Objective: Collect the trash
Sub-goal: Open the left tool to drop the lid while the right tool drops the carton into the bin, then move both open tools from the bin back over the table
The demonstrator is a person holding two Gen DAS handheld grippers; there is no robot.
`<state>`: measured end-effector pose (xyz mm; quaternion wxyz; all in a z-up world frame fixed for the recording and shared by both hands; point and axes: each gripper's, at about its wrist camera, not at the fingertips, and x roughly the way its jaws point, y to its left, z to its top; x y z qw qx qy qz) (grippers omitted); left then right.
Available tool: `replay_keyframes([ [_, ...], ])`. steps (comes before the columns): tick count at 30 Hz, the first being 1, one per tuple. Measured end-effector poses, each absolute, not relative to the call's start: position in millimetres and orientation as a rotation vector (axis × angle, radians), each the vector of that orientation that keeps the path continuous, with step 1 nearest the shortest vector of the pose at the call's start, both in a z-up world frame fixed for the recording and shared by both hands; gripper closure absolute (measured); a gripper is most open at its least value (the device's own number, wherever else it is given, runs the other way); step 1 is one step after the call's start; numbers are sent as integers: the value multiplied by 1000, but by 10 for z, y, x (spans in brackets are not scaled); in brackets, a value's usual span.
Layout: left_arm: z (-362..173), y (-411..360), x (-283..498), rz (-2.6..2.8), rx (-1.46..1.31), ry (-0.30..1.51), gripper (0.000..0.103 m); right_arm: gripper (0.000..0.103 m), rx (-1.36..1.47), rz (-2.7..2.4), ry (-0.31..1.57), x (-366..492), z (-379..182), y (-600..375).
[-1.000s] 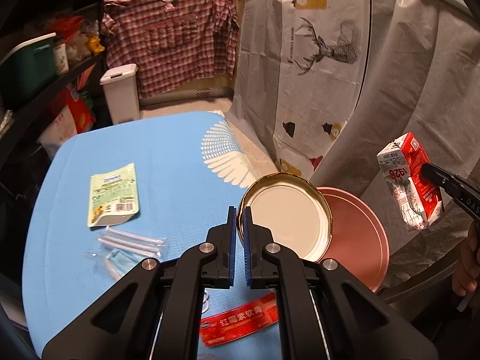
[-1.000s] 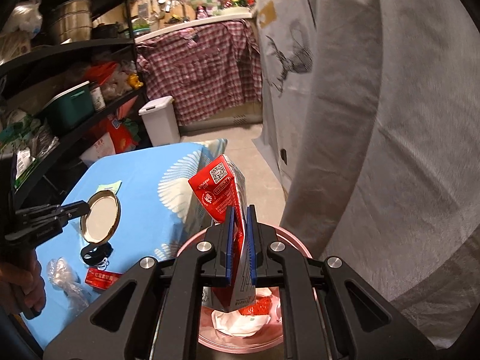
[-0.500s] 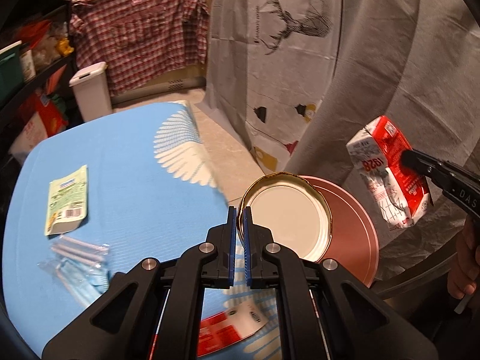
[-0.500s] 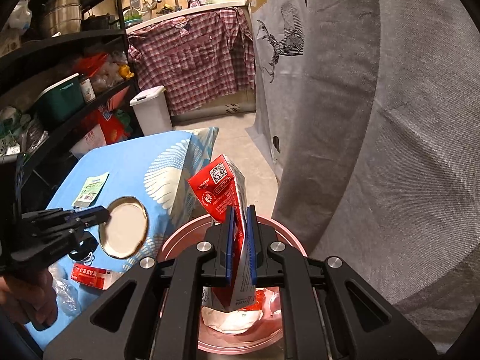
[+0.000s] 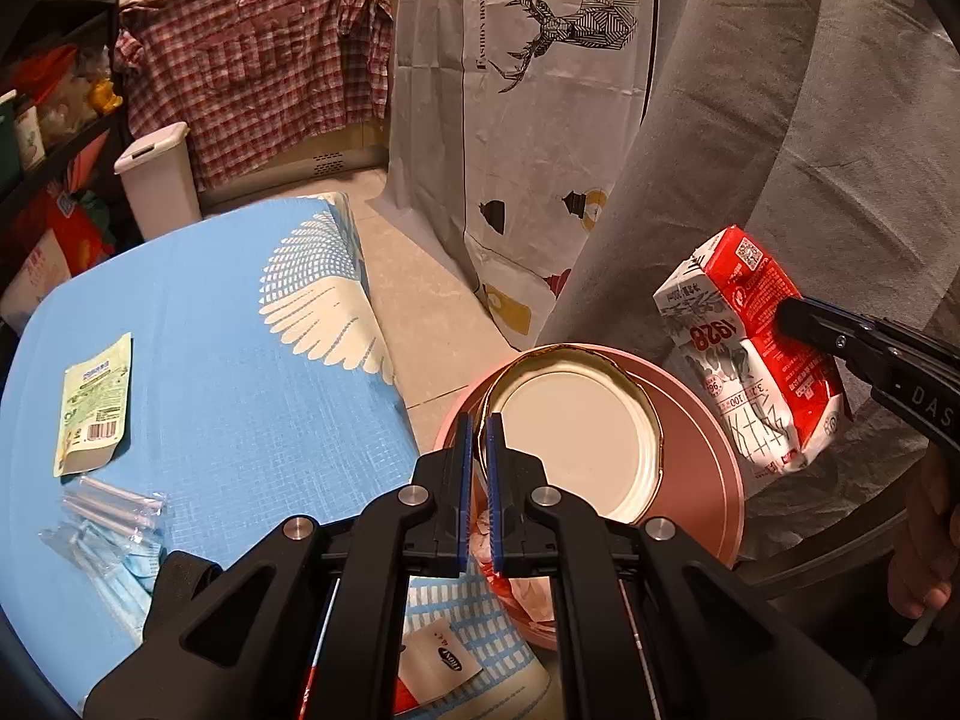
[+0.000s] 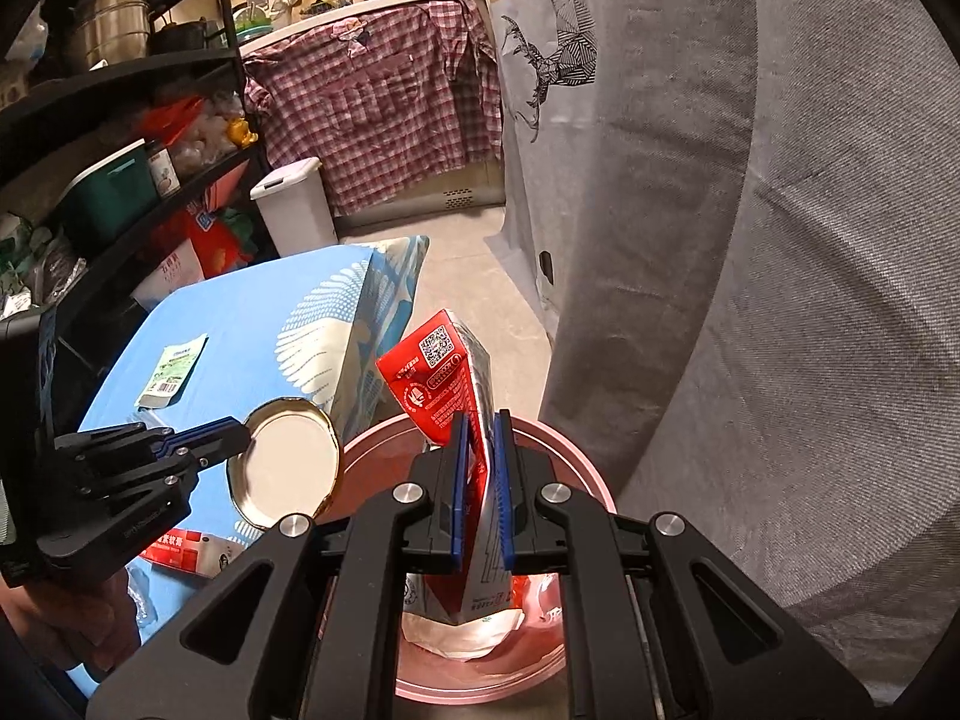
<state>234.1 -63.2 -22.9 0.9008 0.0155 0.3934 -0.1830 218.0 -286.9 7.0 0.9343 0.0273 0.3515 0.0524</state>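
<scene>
In the right wrist view's lower centre, the right gripper (image 6: 480, 468) is pinching a crumpled red-and-white milk carton (image 6: 447, 396) directly above the pink bin (image 6: 591, 480). At left centre, the left gripper (image 6: 237, 441) is clamping the edge of a gold-rimmed jar lid (image 6: 282, 471), which is hanging over the bin's near rim beside the blue counter (image 6: 252, 324).

To do this well, I would be centring each piece over the opening before letting go, dropping the carton first so the flat lid is not glancing off it.

The bin's bottom is mostly being blocked by both grippers; only pale crumpled scraps are showing. Farther left, a green pouch (image 5: 96, 396) and clear wrappers (image 5: 111, 504) are lying on the counter, their print unreadable.
</scene>
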Motion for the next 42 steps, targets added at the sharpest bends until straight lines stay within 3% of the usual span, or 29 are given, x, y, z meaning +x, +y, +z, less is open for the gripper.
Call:
replay_keyframes([
  [8, -296, -720, 2388, -391, 40, 841, 98, 91, 46, 109, 755, 2226, 17, -2852],
  [10, -319, -732, 2396, -401, 37, 854, 92, 91, 37, 106, 762, 2232, 3, -2839],
  [12, -321, -737, 2385, -404, 41, 852, 78, 87, 33, 102, 763, 2240, 0, -2834],
  [14, -309, -724, 2368, -403, 47, 843, 78, 70, 35, 94, 765, 2247, -9, -2842],
  [16, -299, -693, 2368, -399, 41, 840, 78, 67, 32, 90, 763, 2254, -9, -2837],
  [36, 135, 218, 2222, -297, -46, 724, 79, 68, 5, 149, 663, 2064, 150, -2560],
  [42, 361, 659, 2185, -230, -29, 685, 85, 88, 11, 226, 634, 1995, 228, -2343],
])
